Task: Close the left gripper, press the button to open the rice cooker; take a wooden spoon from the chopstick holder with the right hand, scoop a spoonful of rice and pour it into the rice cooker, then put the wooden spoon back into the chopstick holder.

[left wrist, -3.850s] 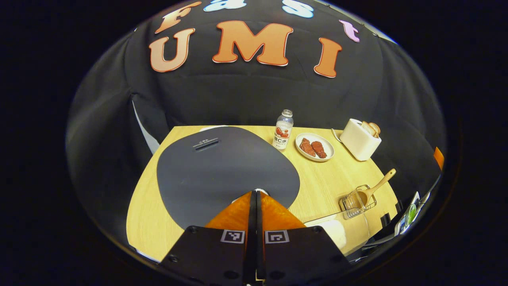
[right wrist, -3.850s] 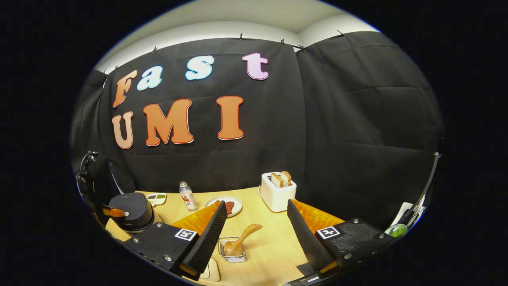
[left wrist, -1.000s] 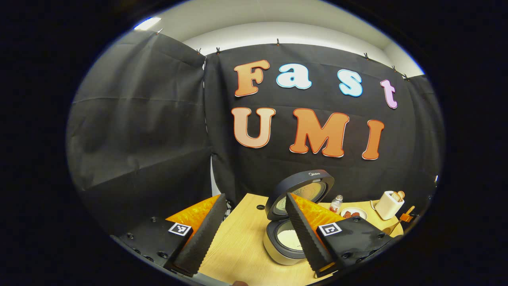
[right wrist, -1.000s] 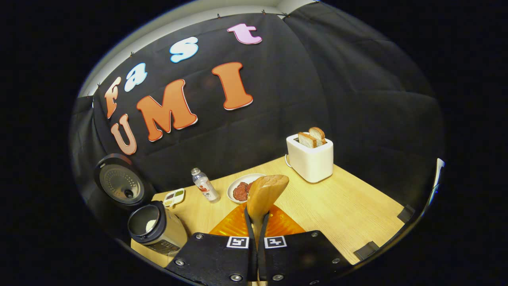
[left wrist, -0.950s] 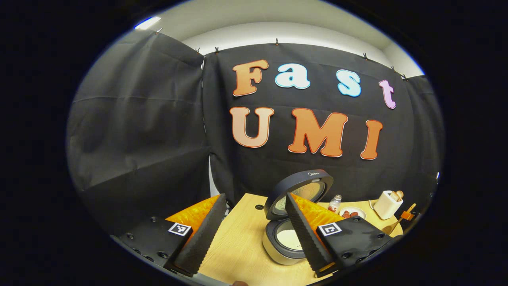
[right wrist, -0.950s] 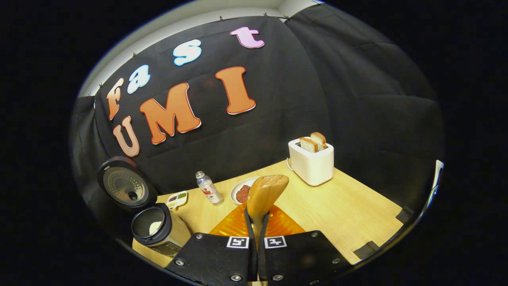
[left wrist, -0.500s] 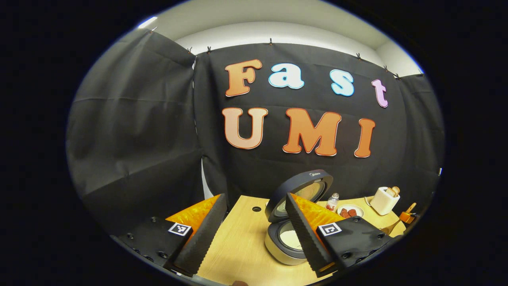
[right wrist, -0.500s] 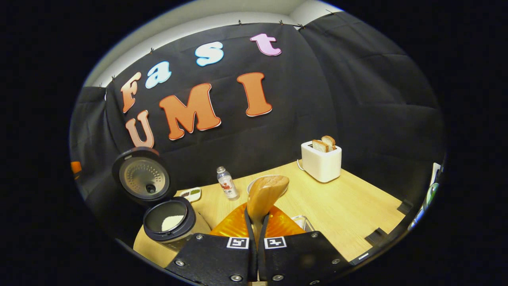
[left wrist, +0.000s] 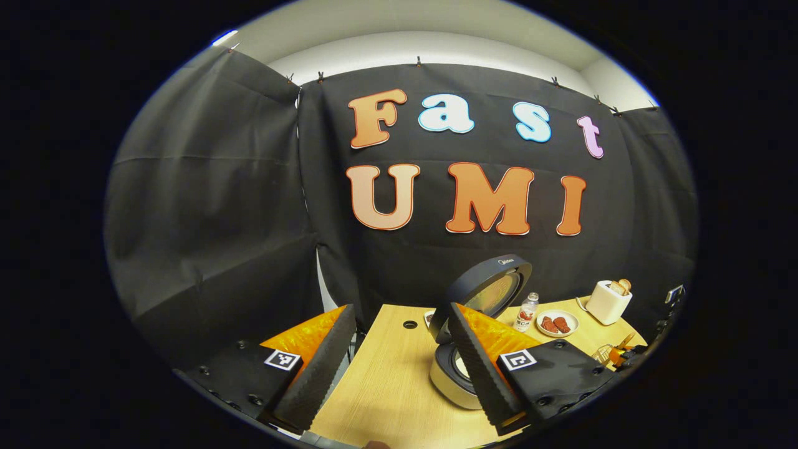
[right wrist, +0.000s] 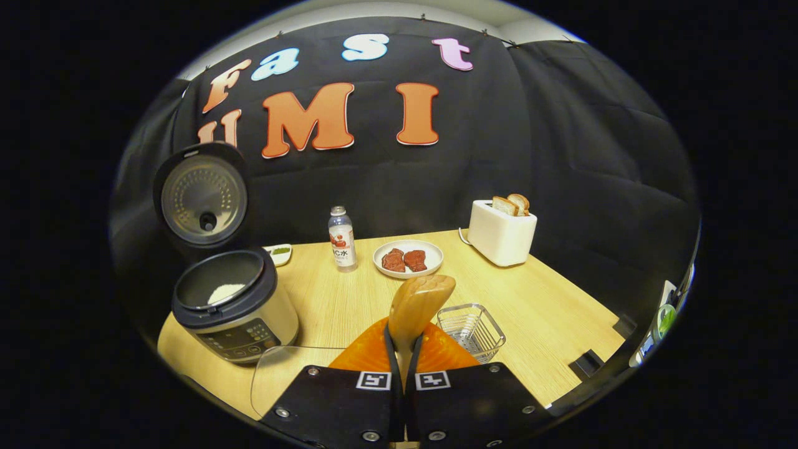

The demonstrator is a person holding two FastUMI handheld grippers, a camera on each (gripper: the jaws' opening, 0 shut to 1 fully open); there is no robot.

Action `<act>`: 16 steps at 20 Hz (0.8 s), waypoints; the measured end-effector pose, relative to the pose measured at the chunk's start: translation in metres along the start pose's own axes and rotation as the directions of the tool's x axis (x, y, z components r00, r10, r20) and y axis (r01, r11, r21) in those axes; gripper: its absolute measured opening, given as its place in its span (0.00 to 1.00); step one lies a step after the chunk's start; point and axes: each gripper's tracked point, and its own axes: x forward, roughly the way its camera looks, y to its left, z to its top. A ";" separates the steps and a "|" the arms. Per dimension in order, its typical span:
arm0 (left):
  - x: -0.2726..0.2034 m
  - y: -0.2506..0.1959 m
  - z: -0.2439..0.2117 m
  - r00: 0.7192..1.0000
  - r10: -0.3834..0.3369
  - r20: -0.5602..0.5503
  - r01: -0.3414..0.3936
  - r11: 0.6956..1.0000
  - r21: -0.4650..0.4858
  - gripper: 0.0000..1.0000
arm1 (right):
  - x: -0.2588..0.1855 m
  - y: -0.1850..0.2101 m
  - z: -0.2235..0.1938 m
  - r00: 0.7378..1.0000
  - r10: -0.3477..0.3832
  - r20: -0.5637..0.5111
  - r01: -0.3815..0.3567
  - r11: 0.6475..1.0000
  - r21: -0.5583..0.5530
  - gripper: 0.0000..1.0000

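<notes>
Spoon in hand, cooker open — swinging toward the rice.

The right hand-held gripper (right wrist: 404,349) stays clamped on the wooden spoon (right wrist: 416,304), bowl up and empty; the left hand-held gripper (left wrist: 399,365) hangs wide open, holding nothing. Since a second ago the right view has dropped toward the table (right wrist: 548,312) — the emptied chopstick holder (right wrist: 471,329) sits just beside, the open rice cooker (right wrist: 227,305) left, a little rice inside.

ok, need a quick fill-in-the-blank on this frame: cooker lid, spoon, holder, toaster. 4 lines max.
1. The rice cooker lid stands ____.
2. The right gripper is shut on the wooden ____.
3. The wire chopstick holder on the table is ____ of utensils.
4. The toaster holds two slices of ____.

Missing words: open; spoon; empty; bread
</notes>
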 end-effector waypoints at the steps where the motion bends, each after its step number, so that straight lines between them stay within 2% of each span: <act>1: -0.001 0.001 -0.002 1.000 -0.002 -0.005 0.002 1.000 -0.004 1.00 | 0.003 0.000 -0.008 1.000 -0.009 -0.011 0.008 1.000 -0.019 0.00; 5: -0.004 0.005 -0.009 1.000 -0.006 -0.020 0.006 1.000 -0.002 0.99 | 0.000 0.003 -0.014 0.999 -0.033 0.007 0.033 0.999 -0.008 0.00; 11: -0.004 0.012 -0.014 1.000 0.002 -0.030 -0.001 1.000 0.012 1.00 | -0.005 0.033 -0.025 1.000 0.019 -0.003 -0.018 0.989 0.144 0.00; 14: -0.001 0.016 -0.018 0.999 0.008 -0.039 -0.007 1.000 0.024 0.99 | -0.004 0.061 -0.027 0.996 0.093 -0.007 -0.088 0.958 0.273 0.00; 16: 0.001 0.013 -0.023 0.999 0.005 -0.047 -0.004 0.999 0.033 1.00 | -0.003 0.069 -0.030 0.993 0.116 -0.002 -0.109 0.934 0.342 0.00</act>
